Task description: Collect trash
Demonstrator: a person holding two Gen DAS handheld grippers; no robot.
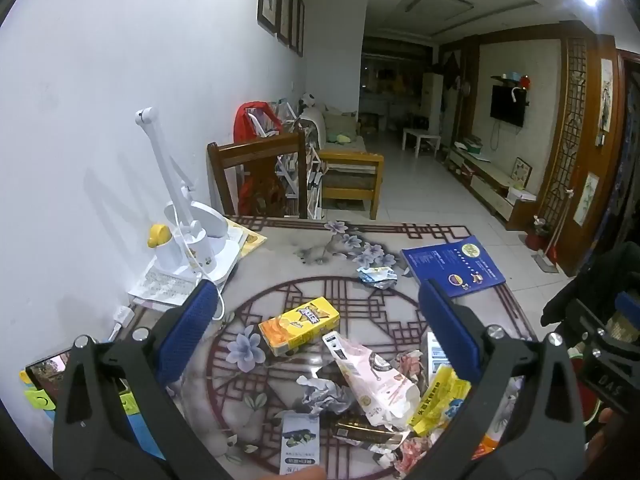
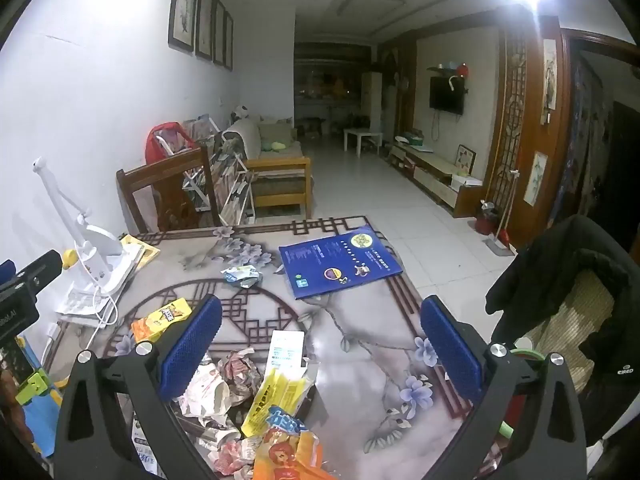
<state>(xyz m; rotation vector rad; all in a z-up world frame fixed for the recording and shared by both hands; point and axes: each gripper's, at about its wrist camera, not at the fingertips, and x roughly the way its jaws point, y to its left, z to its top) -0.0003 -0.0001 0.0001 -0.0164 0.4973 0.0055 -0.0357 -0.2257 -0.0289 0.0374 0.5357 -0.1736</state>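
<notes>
On the desk (image 1: 472, 312), with its patterned floral top, a litter of trash lies heaped at the near edge: a yellow drink carton (image 1: 299, 325) on its side, a pale pink snack pouch (image 1: 376, 380) just beside it, a crumpled grey paper ball (image 1: 322, 394), a yellow wrapper (image 1: 438, 400) and a dark-printed white carton (image 1: 301, 446) nearest of all. Farther back sits a crushed blue-and-white wrapper (image 1: 378, 276), apart from the heap, and near it a blue booklet (image 1: 454, 266) lies flat by the far right edge. The left gripper (image 1: 316, 336) hangs above the heap, tilted downward, its blue-padded jaws spread wide with nothing between them but air. The right gripper (image 2: 320, 346) hovers to its right, jaws equally wide and empty, over an orange cartoon-printed packet (image 2: 286, 456) and the yellow wrapper. A white desk lamp (image 1: 188, 224) stands against the wall at the left, on some papers. A wooden chair (image 1: 260, 176) is drawn up at the far side.
</notes>
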